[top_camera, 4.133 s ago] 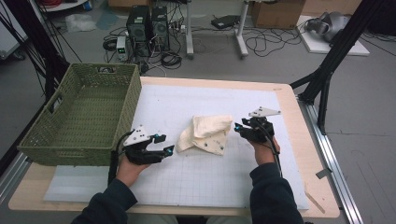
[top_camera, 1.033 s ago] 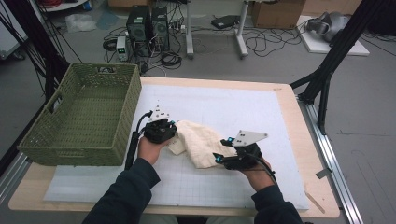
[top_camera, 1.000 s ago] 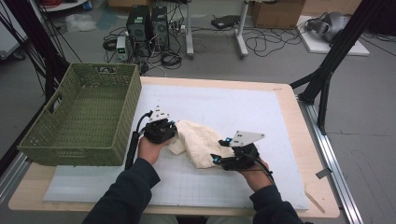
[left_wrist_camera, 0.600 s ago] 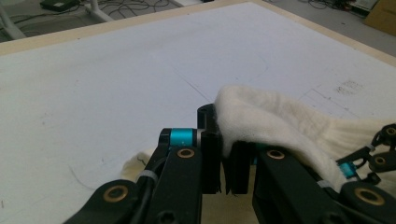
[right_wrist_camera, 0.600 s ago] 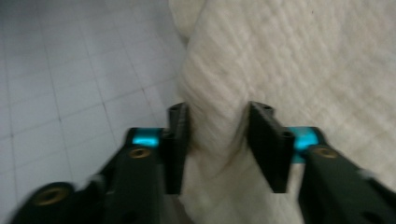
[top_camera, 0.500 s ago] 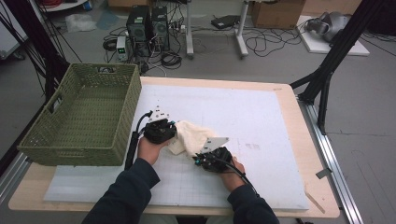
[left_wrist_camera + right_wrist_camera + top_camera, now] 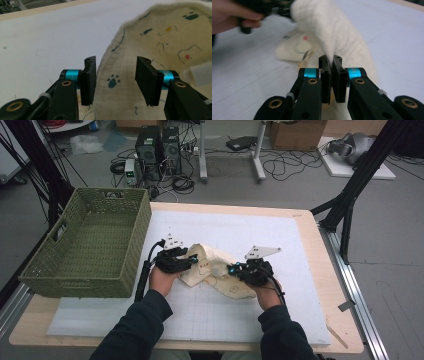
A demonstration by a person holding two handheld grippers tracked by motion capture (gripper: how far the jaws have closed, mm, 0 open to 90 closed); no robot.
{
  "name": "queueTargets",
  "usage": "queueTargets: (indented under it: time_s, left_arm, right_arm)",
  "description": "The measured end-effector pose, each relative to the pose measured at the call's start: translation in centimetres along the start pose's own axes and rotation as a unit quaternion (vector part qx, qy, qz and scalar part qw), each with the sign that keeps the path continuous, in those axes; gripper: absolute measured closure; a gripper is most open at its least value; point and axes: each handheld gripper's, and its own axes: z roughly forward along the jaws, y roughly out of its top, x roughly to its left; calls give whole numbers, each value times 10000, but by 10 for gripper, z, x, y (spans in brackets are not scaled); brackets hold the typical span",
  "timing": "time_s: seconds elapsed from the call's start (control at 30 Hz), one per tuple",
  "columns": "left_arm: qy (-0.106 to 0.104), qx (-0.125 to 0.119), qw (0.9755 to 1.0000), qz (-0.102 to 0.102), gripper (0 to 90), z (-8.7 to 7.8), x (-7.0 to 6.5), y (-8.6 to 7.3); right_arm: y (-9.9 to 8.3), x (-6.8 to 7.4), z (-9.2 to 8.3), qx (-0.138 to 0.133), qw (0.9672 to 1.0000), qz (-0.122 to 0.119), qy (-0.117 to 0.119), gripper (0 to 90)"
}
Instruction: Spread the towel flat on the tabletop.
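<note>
Since a second ago the right gripper (image 7: 239, 270) has slid in along the cloth (image 7: 212, 270) toward the left gripper (image 7: 186, 263) and back out a little, and its jaws have closed: they now pinch a fold of the cream printed fabric tight. Left gripper has kept its place at the cloth's end nearest the green basket (image 7: 90, 247), but its jaws have just been opening and now stand spread, the cloth (image 7: 140, 62) lying loose between them. Bunched between the 2 grippers, the cloth rests on the white mat (image 7: 260, 232) on the counter, just beside the basket.
</note>
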Motion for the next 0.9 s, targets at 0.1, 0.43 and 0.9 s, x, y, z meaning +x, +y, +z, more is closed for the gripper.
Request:
queueTargets:
  time_s: [0.1,0.43,0.9]
  left_arm:
    - [62,15,10000,-33,456,-1,1,0]
    - [47,39,10000,-40,439,-5,3,-6]
    - [-82,-54,9999,-55,438,-16,11,-18]
  right_arm:
    - [-1,-19,2,-73,9989,317,-335,867]
    - [-8,-72,7,331,9807,1130,-1559,866]
    - [-26,-80,-19,345,9656,1250,-2255,632]
